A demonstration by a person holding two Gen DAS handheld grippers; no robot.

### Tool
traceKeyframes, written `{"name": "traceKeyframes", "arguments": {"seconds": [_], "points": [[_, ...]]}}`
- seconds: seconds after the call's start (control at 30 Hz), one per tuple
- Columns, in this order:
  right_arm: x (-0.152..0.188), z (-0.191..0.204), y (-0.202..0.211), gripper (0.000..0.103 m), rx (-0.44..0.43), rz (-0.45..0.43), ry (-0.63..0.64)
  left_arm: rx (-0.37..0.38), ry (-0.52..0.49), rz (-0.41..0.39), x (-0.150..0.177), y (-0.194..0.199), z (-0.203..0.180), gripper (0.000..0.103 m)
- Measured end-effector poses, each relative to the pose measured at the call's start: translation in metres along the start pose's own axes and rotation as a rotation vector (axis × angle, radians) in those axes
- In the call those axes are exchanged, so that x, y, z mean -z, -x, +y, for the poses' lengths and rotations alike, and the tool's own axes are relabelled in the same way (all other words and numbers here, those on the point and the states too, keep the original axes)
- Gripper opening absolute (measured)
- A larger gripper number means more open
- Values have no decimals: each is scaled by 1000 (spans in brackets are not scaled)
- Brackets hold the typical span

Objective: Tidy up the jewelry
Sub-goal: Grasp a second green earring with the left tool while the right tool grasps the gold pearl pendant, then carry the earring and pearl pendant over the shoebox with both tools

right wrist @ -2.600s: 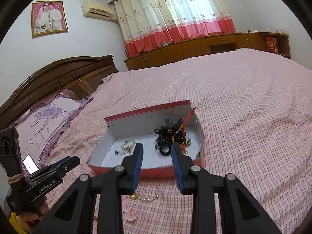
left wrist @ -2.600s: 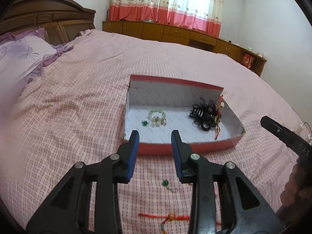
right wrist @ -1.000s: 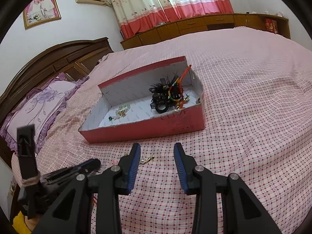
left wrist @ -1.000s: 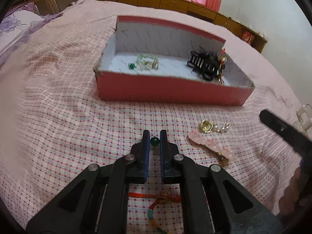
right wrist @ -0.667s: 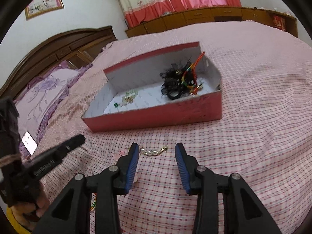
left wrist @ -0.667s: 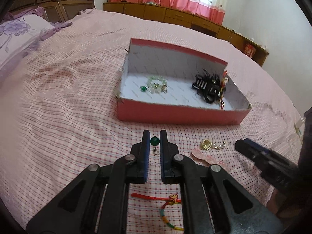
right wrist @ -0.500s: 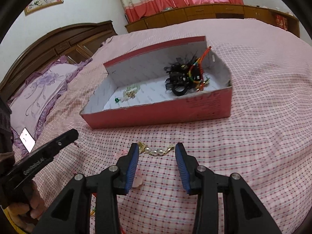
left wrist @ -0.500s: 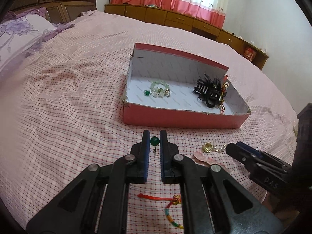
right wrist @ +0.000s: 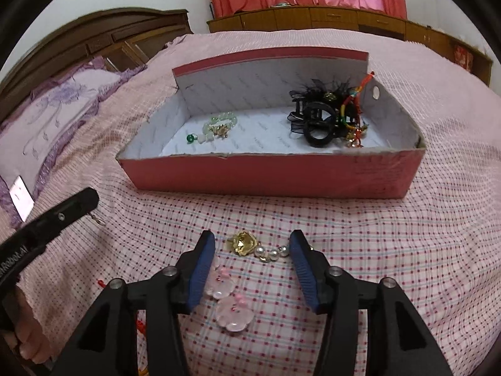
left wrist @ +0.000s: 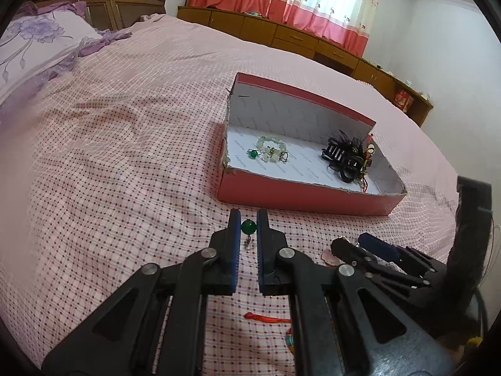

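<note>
My left gripper (left wrist: pixel 249 219) is shut on a green bead earring (left wrist: pixel 248 227) and holds it above the bedspread, short of the red box (left wrist: pixel 300 195). The box (right wrist: pixel 269 175) holds a pale green bead bracelet (right wrist: pixel 220 124), a green bead (right wrist: pixel 190 138) and a heap of black hair clips with coloured cords (right wrist: pixel 328 116). My right gripper (right wrist: pixel 253 246) is open, low over the bed, its fingers either side of a gold and pearl earring (right wrist: pixel 250 247). A pink flower hair clip (right wrist: pixel 228 297) lies just under it.
A red braided cord bracelet (left wrist: pixel 266 318) lies on the pink checked bedspread (left wrist: pixel 109 172) near my left gripper. A purple flowered pillow (right wrist: pixel 53 112) and a wooden headboard (right wrist: pixel 119 34) are at the far left. Low wooden cabinets (left wrist: pixel 297 40) run along the back wall.
My left gripper shut on the green earring, lifted it and moved towards the box. My right gripper came down and forward, straddling the gold and pearl earring.
</note>
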State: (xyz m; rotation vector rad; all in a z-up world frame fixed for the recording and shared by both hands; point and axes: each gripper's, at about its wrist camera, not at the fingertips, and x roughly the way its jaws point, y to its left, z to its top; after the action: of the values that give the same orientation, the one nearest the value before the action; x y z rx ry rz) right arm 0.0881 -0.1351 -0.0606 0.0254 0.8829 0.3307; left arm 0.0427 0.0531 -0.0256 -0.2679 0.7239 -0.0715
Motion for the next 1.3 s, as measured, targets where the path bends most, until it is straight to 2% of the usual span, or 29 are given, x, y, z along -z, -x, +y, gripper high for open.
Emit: {"name": "traceKeyframes", "arguments": {"seconds": [0.13, 0.2, 0.27, 0.33, 0.4, 0.43, 0.57, 0.67, 0.97, 1.13, 1.2, 1.23, 1.3], "points": [[0, 0, -4, 53, 17, -9, -4, 4, 6, -1, 1, 0, 1, 1], [1, -1, -4, 48, 31, -18, -13, 5, 5, 0, 1, 0, 0, 1], [3, -2, -4, 40, 44, -20, -16, 5, 4, 0, 0, 0, 0, 1], [4, -3, -3, 37, 41, -26, -19, 4, 3, 0, 1, 0, -1, 1], [5, -5, -1, 28, 28, -28, -22, 3, -2, 1, 1, 2, -2, 1], [5, -6, 1, 18, 16, -33, -24, 4, -4, 0, 1, 3, -4, 1], [7, -8, 11, 15, -9, -52, -1, 3, -18, -10, 0, 9, -9, 1], [9, -10, 18, 6, -30, -61, -3, 5, -26, -15, -2, 13, -13, 1], [4, -22, 54, 3, -121, -135, -38, 8, -52, -28, -4, 22, -25, 1], [1, -23, 69, 3, -155, -160, -15, 13, -67, -41, -4, 29, -32, 1], [2, -21, 71, 3, -128, -160, 7, 17, -73, -45, -5, 31, -35, 1], [3, -20, 70, 4, -102, -162, 13, 17, -76, -46, -4, 31, -35, 1], [5, -20, 63, 20, -82, -134, 9, 21, -82, -47, -3, 32, -37, 1]]}}
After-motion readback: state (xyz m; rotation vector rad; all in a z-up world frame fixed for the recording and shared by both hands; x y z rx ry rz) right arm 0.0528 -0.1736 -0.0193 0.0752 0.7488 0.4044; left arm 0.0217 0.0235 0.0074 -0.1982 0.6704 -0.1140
